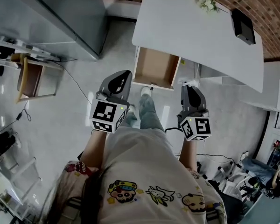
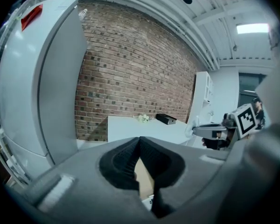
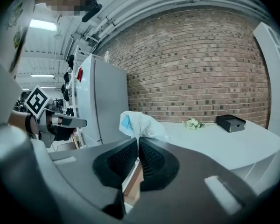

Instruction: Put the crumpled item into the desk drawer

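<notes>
The crumpled item is a white plastic bag (image 3: 139,124) with a blue mark, and it sticks up from the tips of my right gripper (image 3: 138,139), which is shut on it. In the head view, a bit of the bag (image 1: 190,82) shows at the right gripper (image 1: 187,87), just right of the drawer's front. The desk drawer (image 1: 156,68) stands pulled open under the white desk (image 1: 186,27), its wooden inside bare. My left gripper (image 1: 124,76) hangs shut and empty, left of the drawer. In its own view, the left gripper (image 2: 140,139) has its jaws meeting.
A black box (image 1: 242,26) and small white flowers (image 1: 206,3) lie on the desk by the brick wall. A grey fridge (image 1: 60,17) stands at the left, with a wooden chair (image 1: 31,78) below it. The person's leg (image 1: 149,113) reaches toward the drawer.
</notes>
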A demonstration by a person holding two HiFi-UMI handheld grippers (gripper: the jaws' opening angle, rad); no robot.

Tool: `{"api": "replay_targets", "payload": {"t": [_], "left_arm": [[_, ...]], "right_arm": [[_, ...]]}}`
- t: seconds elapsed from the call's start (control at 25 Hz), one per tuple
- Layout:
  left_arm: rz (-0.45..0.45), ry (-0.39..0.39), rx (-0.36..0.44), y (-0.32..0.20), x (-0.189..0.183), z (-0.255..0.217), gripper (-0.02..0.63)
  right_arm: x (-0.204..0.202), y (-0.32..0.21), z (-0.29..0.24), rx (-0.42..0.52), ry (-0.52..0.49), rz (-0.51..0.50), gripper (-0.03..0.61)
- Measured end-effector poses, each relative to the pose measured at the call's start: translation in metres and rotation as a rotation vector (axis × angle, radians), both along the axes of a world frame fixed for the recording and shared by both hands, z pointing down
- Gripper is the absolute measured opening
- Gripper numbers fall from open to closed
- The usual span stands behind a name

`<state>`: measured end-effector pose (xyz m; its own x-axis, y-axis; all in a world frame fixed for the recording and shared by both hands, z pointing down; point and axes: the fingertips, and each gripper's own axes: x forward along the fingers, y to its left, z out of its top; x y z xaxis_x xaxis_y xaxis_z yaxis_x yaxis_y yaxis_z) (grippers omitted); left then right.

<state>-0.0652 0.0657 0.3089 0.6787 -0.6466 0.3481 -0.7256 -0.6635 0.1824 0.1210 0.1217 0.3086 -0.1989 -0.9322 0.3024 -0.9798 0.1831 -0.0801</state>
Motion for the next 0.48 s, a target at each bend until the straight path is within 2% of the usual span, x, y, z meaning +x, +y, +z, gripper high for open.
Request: {"api": "replay_targets", "payload": {"t": [0.48], "left_arm": [[-0.068,-0.01,0.055,-0.084,0.064,-0.023,0.003]], "right_arm": [[0.048,-0.104,-0.012,0.024,0.025,-0.152,0.014]]}}
